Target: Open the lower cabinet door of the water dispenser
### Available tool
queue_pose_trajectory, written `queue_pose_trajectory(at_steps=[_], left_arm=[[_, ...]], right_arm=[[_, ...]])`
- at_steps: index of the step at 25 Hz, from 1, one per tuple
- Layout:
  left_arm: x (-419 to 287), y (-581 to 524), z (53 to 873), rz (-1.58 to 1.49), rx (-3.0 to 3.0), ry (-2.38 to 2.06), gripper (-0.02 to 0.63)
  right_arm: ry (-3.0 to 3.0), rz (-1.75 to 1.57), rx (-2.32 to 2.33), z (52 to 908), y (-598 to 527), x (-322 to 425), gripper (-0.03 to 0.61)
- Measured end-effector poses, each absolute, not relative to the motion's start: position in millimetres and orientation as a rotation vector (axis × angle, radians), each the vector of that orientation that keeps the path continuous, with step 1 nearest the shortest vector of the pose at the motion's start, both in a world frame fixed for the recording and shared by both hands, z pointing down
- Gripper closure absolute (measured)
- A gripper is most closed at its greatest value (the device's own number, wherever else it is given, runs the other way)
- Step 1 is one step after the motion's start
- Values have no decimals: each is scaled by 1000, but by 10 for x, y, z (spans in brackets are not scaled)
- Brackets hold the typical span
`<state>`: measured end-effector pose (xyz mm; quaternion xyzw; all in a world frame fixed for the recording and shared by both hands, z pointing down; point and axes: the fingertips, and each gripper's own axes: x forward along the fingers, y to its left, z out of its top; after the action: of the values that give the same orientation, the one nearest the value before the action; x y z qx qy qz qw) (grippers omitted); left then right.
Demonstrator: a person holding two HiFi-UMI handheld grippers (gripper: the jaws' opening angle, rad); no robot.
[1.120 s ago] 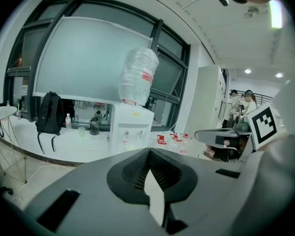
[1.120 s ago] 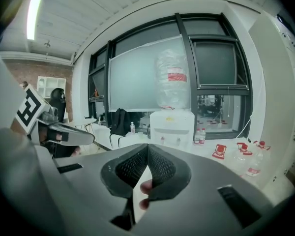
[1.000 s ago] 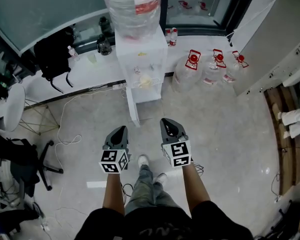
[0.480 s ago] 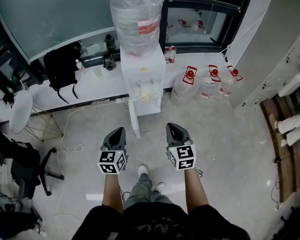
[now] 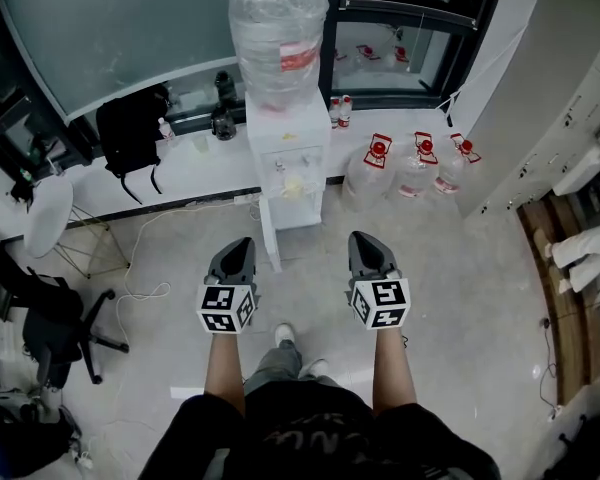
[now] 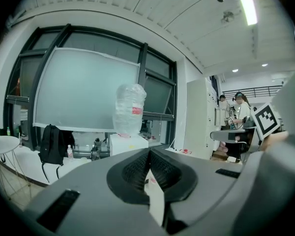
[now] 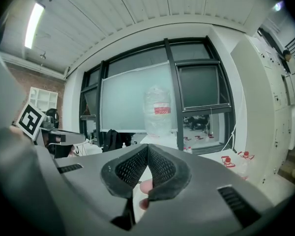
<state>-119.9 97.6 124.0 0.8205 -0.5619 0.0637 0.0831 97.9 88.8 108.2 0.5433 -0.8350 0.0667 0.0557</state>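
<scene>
Both bare forearms are reaching straight forward, side by side, carrying the left gripper [image 5: 242, 244] and right gripper [image 5: 361, 238] nearly level and tipped slightly down. Each gripper is bearing one cube with black-and-white square markers. The left gripper's jaws are pressing together with nothing between them. The right gripper's jaws are likewise clenched and empty.

Just ahead of the left gripper's tip, a white panel [image 5: 270, 236] is standing out from the dispenser's base. It is seemingly the lower door swung open, though I cannot tell for certain. The dispenser [image 5: 287, 158] itself is standing ahead of and between the two grippers, against the surface [image 5: 195, 163] under the window. One clear bottle [image 5: 278, 38] is sitting upturned on top of it and wearing a red label whose print is too small to read.

Ahead of the right gripper and further right, three jugs [image 5: 417, 168] with red caps are resting on the floor. Ahead and to the left of the left gripper, one black backpack [image 5: 130, 133] is lying on the surface.
</scene>
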Motion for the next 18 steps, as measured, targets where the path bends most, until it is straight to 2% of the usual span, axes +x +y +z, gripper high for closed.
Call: queue_pose_trajectory(at_steps=[18], left_arm=[[-1127,1341,882,169,2499,-1709,601]], right_arm=[[-2487,51,1694,721,1280,1271,565]])
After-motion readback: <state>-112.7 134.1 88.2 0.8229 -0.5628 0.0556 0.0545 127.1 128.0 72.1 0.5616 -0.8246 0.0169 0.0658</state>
